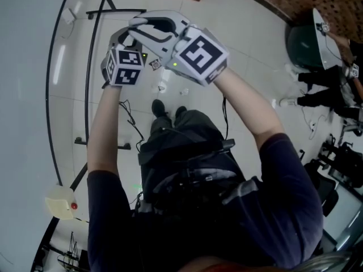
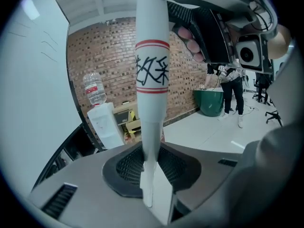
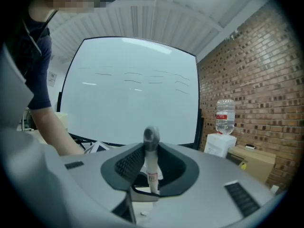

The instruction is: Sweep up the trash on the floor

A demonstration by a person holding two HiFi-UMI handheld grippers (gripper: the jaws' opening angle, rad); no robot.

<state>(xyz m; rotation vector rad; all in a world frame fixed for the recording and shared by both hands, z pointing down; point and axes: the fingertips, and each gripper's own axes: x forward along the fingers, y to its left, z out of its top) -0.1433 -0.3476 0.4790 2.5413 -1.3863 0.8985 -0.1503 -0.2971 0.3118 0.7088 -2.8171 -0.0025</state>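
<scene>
**Left gripper.** The left gripper (image 2: 153, 161) is pinching a white handle (image 2: 152, 75). The handle is standing upright between the two dark jaw pads, and both pads are pressing on its narrowed lower section. Two red bands with black characters between them are ringing the handle above the jaws.

**Right gripper.** The right gripper (image 3: 150, 167) is pinching a grey-capped handle (image 3: 151, 156). This thin white shaft is running forward out of the jaws and ending in a rounded grey cap. The views do not settle whether the two grippers are gripping one shaft or two.

**Position of the grippers.** In the head view both grippers are sitting side by side in front of the person's chest, with the marker cubes almost touching.

**Trash.** Small white scraps (image 1: 162, 87) are lying on the pale tiled floor (image 1: 244, 33). They are well below the raised grippers and just beyond the person's dark shoes (image 1: 159, 107). They are lying apart from both handles.

**Surroundings.** A water dispenser (image 2: 105, 122) is standing against the brick wall (image 2: 116, 56). A green bin (image 2: 211, 102) is standing farther along that wall, and a whiteboard (image 3: 130, 89) is filling the area ahead of the right gripper.
</scene>
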